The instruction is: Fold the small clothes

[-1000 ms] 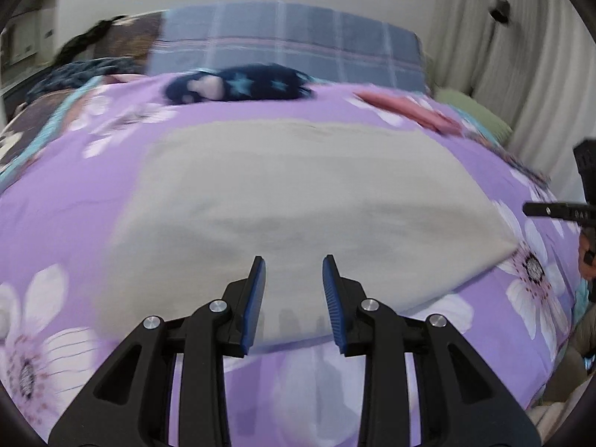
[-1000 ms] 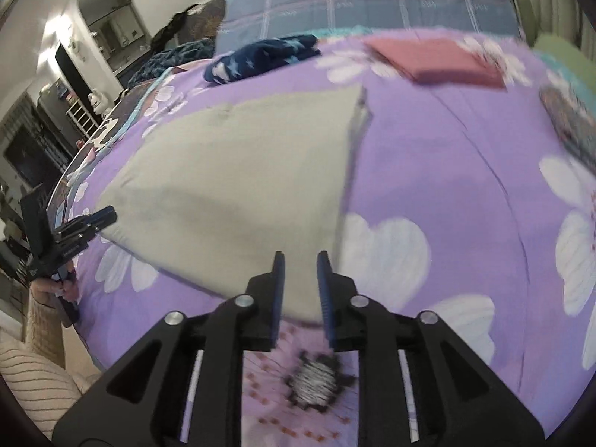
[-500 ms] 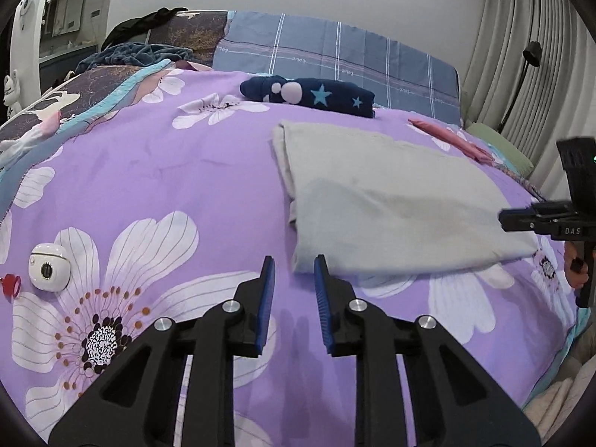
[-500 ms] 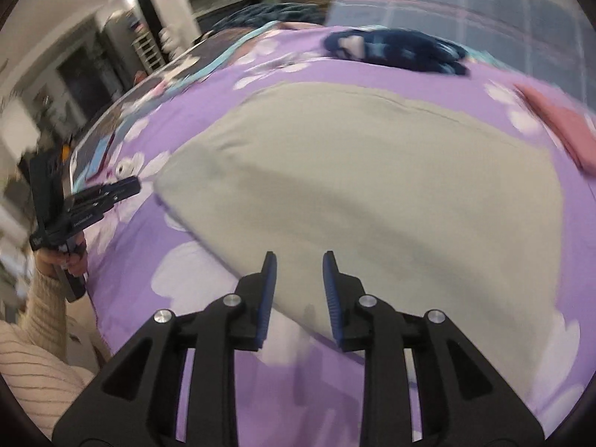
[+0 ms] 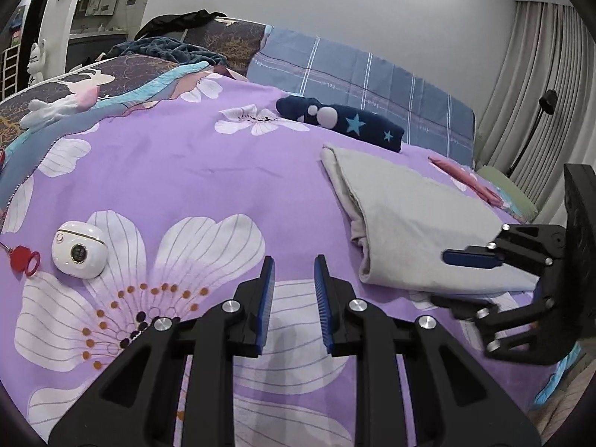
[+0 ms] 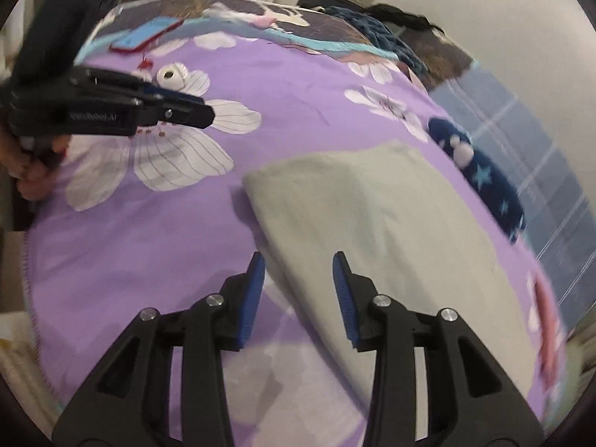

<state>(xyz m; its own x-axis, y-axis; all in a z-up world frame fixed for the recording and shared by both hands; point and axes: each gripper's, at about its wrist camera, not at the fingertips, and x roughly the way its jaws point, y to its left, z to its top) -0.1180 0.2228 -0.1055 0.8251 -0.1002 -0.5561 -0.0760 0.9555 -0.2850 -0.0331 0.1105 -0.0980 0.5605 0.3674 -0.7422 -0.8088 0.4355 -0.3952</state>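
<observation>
A folded grey cloth point(image 5: 409, 216) lies flat on the purple flowered bed cover point(image 5: 208, 171). My left gripper point(image 5: 294, 260) hovers over the bare cover to the left of the cloth, its jaws a narrow gap apart with nothing between them. My right gripper point(image 6: 298, 260) is at the cloth's point(image 6: 372, 216) near edge, close to its near left corner. Its jaws are opening, the cloth's edge runs between them, and the pads do not press on it. The right gripper point(image 5: 456, 283) shows at the right of the left wrist view, the left gripper point(image 6: 201, 111) at the upper left of the right wrist view.
A rolled navy star garment point(image 5: 346, 121) and a folded pink cloth point(image 5: 469, 182) lie beyond the grey one. A white round device point(image 5: 78, 255) and a red key tag point(image 5: 24, 262) sit at the left. A blue plaid pillow point(image 5: 354, 78) is at the head, curtains on the right.
My left gripper slid left off the grey cloth onto the bare cover. My right gripper swept along the cloth's near edge toward its left corner, rolled, and its jaws widened.
</observation>
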